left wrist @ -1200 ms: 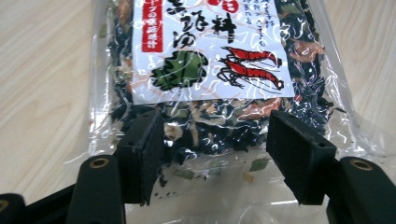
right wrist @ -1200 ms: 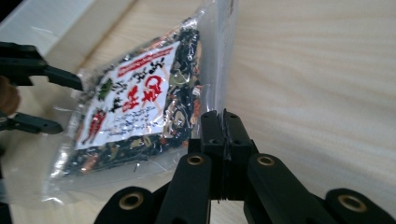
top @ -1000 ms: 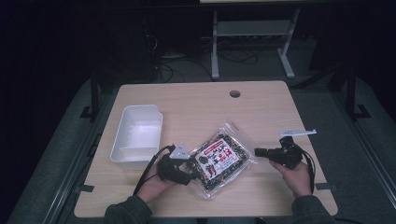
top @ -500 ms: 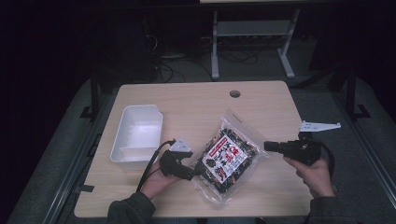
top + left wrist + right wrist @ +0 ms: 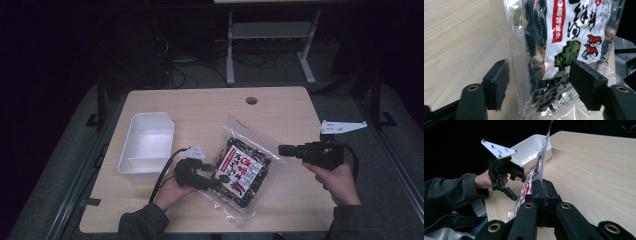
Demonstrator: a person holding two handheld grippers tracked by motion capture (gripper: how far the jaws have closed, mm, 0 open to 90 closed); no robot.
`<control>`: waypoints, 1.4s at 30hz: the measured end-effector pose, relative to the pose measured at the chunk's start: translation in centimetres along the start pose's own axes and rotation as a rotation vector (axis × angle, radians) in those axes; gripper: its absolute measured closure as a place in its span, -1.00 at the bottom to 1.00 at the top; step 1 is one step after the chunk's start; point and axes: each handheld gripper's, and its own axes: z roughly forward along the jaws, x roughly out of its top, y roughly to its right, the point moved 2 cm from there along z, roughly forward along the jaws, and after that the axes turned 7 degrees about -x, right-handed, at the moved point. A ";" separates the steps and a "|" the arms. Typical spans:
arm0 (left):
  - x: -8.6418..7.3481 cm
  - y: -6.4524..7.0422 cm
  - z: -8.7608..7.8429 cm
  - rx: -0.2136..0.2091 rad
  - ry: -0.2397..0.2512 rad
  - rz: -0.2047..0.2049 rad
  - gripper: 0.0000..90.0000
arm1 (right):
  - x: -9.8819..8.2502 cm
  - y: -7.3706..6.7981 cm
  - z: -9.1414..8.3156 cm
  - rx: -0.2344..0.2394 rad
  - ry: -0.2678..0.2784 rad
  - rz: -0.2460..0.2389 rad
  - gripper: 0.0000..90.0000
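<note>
The clear plastic packet of dried seaweed mix (image 5: 242,167) is tilted up off the wooden counter (image 5: 280,107), its edge clamped in the right tongs (image 5: 281,149), while the left tongs (image 5: 539,82), having just been closing, straddle its lower end with pads apart, and the white plastic tub (image 5: 145,145) stands empty, so I judge the transfer barely begun.

One bag (image 5: 243,167) of dried food lies on one table (image 5: 285,112). One white tub (image 5: 146,145) stands on it. Two grippers are at work, a left gripper (image 5: 214,182) and a right gripper (image 5: 283,149), each in one hand, so two hands (image 5: 341,181). The tabletop has one round hole (image 5: 251,100).
</note>
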 end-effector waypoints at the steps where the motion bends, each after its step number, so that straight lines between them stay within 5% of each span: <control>1: 0.0 0.0 0.0 0.003 -0.005 0.006 -0.18 | 0.1 0.0 0.1 0.002 0.006 0.001 0.99; 16: -0.4 0.4 -1.1 -0.056 0.020 0.053 0.51 | 0.2 0.3 0.7 -0.052 0.044 0.014 0.97; 19: -0.4 0.5 -1.1 -0.066 0.020 0.062 0.53 | 0.1 0.6 0.7 -0.054 0.053 0.023 0.96; 28: -0.5 0.7 -1.1 -0.048 0.004 0.089 0.55 | -0.7 1.6 1.5 -0.067 0.048 0.058 0.43; 34: -0.5 0.8 -1.1 -0.039 0.001 0.099 0.55 | -1.7 2.2 2.4 -0.067 0.029 0.093 0.28; 42: -0.5 0.9 -1.1 -0.033 -0.001 0.104 0.54 | -3.0 2.0 4.5 -0.012 -0.023 0.101 0.13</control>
